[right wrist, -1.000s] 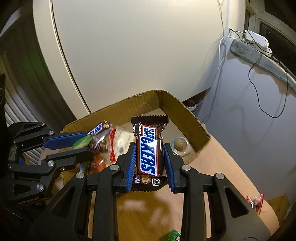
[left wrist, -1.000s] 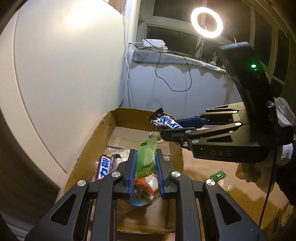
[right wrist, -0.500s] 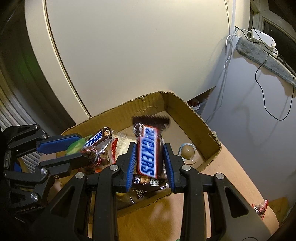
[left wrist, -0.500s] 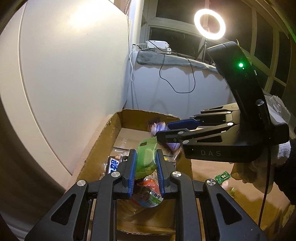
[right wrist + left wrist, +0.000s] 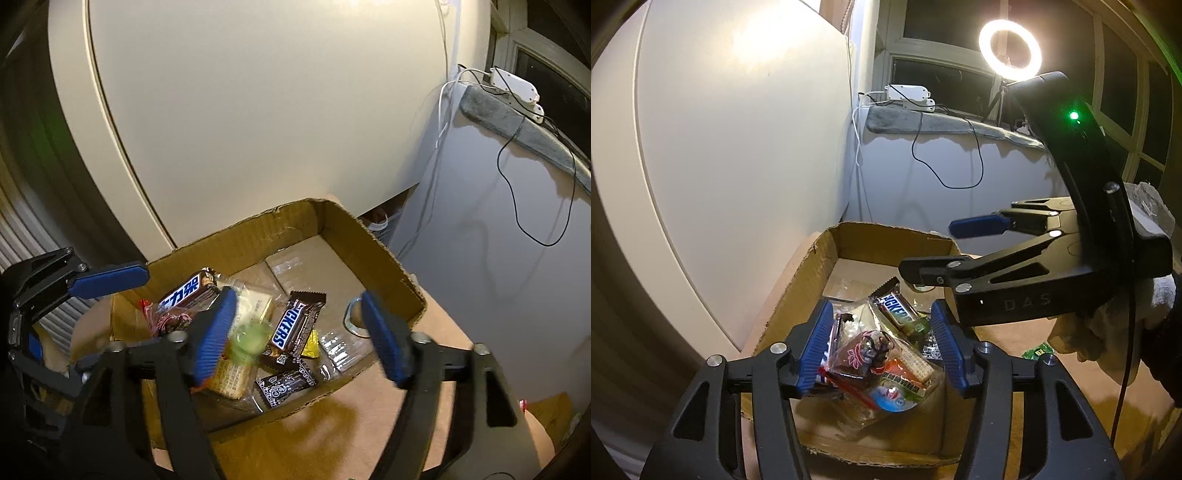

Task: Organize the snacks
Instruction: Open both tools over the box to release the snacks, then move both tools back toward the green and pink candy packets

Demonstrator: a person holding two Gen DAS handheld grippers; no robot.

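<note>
Both grippers spread, holding nothing: left gripper (image 5: 882,347), right gripper (image 5: 299,336) over the cardboard box (image 5: 384,243). Snickers bar (image 5: 291,325) lies mid-frame on the snack pile inside. Risk: the blurred green snack (image 5: 247,341) at lower centre may bounce out, or a finger may snag the box wall.

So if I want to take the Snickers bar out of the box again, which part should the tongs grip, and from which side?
Grip the Snickers bar across its narrow width at mid-length, coming from above. It lies tilted on other packets in the cardboard box, long sides exposed, while its crimped ends are thin and would likely slip. The right tongs hang open above it, so they are probably the better choice.
</note>
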